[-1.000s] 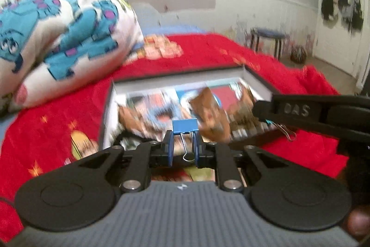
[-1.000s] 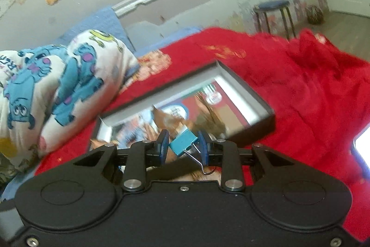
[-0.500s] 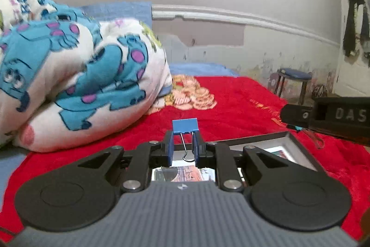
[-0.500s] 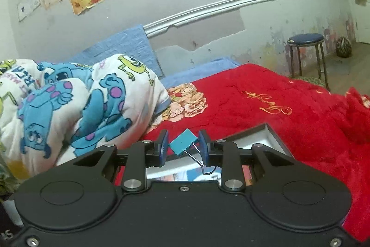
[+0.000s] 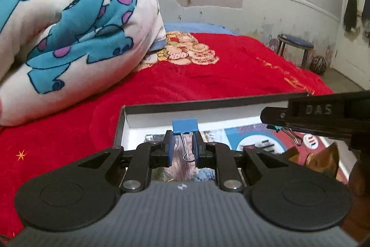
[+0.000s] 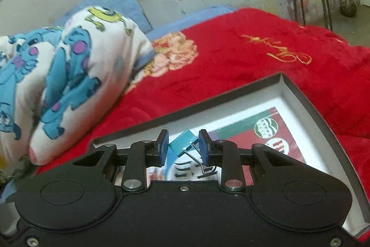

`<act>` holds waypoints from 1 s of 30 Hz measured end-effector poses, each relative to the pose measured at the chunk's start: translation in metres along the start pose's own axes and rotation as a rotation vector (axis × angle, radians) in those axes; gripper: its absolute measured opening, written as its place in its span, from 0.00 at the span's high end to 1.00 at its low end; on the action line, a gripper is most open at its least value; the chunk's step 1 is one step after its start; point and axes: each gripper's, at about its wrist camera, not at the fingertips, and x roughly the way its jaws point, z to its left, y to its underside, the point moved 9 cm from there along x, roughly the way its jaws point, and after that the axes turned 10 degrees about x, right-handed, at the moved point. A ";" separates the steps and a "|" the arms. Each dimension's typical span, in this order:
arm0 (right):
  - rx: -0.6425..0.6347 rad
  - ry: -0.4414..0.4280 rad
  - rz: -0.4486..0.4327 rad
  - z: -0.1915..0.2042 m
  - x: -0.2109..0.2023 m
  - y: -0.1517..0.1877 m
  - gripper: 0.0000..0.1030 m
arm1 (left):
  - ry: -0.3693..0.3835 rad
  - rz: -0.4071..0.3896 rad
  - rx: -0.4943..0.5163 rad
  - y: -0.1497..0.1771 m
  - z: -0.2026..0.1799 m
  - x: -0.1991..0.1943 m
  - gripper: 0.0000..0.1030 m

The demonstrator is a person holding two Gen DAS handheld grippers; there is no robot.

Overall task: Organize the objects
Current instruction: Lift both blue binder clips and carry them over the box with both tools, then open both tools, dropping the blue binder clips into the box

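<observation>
My left gripper (image 5: 182,146) is shut on a blue binder clip (image 5: 185,126) that stands upright between the pads, its wire handles hanging down. My right gripper (image 6: 183,146) is shut on a teal binder clip (image 6: 181,145), held tilted with its wire loops trailing toward me. Both hover over the near part of an open dark box (image 5: 208,104) with white inner walls and colourful printed cards on its floor (image 6: 254,129). In the left wrist view the right gripper (image 5: 275,125) reaches in from the right with the teal clip (image 5: 289,131) under its tip.
The box lies on a red blanket (image 5: 219,75) over a bed. A rolled cartoon-print quilt (image 5: 69,27) fills the left side. A blue stool (image 6: 309,4) and a striped ball (image 5: 319,64) stand by the wall at the right.
Both grippers have swept across the bed and tilted back down, so the box, which had dropped low in view, now lies under the fingertips. Each clip stays gripped.
</observation>
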 end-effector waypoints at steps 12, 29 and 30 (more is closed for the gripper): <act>-0.021 0.043 0.030 -0.007 0.012 0.010 0.73 | -0.012 0.073 0.016 0.011 -0.008 0.011 0.78; -0.055 -0.013 -0.059 0.022 -0.047 -0.023 0.54 | -0.012 -0.103 -0.061 -0.026 0.015 -0.044 0.14; -0.085 -0.012 -0.085 0.028 -0.061 -0.028 0.49 | -0.015 -0.125 -0.065 -0.030 0.017 -0.055 0.12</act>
